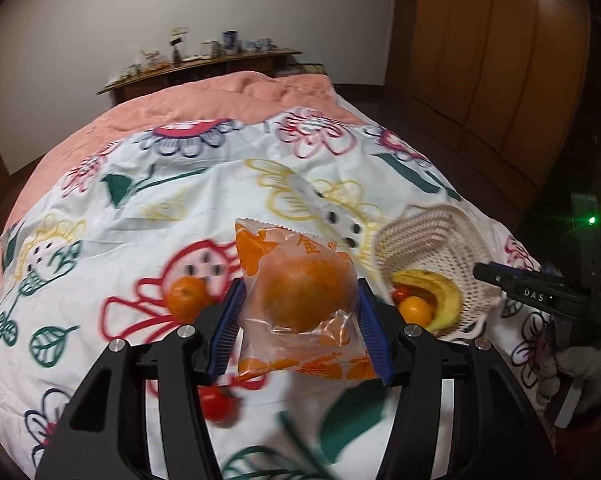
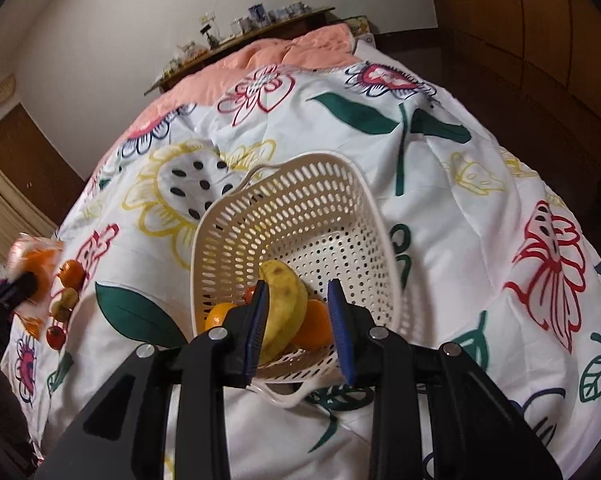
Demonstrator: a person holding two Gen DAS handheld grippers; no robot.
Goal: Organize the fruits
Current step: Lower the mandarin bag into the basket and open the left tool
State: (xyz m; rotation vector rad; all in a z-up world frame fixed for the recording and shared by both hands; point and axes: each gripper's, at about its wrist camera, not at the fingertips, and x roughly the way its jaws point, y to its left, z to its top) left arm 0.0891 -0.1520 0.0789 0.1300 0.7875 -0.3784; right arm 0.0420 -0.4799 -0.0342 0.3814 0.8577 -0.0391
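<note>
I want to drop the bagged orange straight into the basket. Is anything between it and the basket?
Nothing visible blocks the way. The bagged orange is held in the left gripper, and the basket sits just to its right, tipped with its mouth showing.

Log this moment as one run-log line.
left gripper: shut on bagged orange | right gripper: open over basket | basket: banana, oranges
</note>
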